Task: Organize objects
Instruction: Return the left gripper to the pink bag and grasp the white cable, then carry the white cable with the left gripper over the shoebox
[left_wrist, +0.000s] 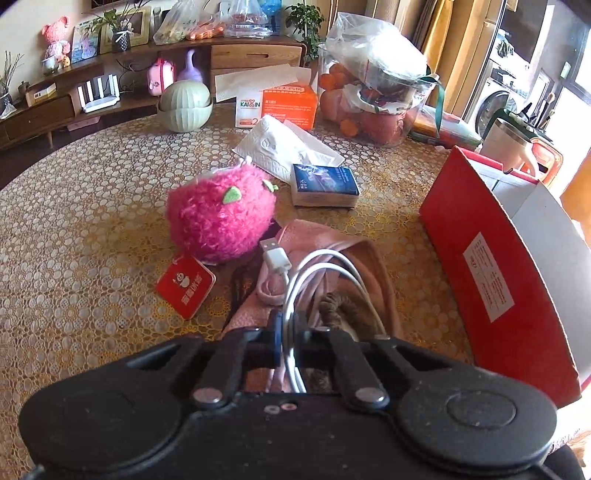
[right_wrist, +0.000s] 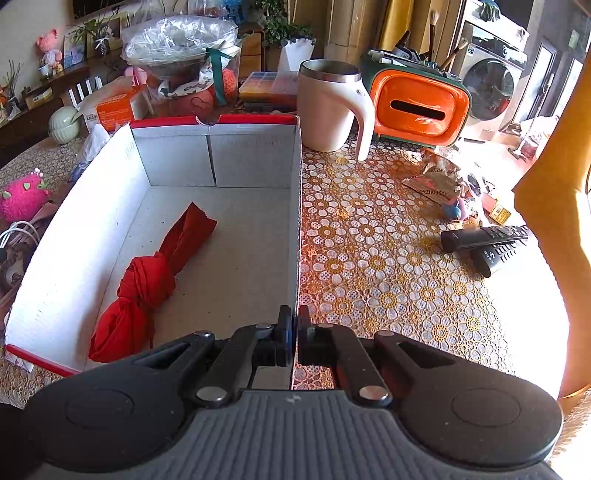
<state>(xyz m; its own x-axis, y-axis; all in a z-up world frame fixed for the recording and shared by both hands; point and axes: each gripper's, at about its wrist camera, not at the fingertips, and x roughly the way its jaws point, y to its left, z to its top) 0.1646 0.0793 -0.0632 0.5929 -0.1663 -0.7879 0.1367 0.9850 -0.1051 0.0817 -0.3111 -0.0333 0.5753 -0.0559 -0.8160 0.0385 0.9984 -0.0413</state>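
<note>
On the table (left_wrist: 74, 229), the plush toy (left_wrist: 221, 213) is sitting left of the coiled cable (left_wrist: 317, 273), with the tissue pack (left_wrist: 325, 184) lying behind them. The box (right_wrist: 74, 236) is standing to their right, holding a knotted cloth (right_wrist: 147, 284); the mug (right_wrist: 327, 110) is standing behind its right corner.

The right gripper (right_wrist: 294, 325) is clamped on the right wall of the open red-edged box (right_wrist: 297, 221), one finger inside and one outside. A knotted red cloth (right_wrist: 147, 284) lies on the box floor near the left wall. Beyond the box's far right corner stands a cream mug (right_wrist: 328, 110), with an orange tissue holder (right_wrist: 419, 107) beside it. Two black remotes (right_wrist: 487, 243) lie together on the floral tablecloth (right_wrist: 369, 266), well right of the box
</note>
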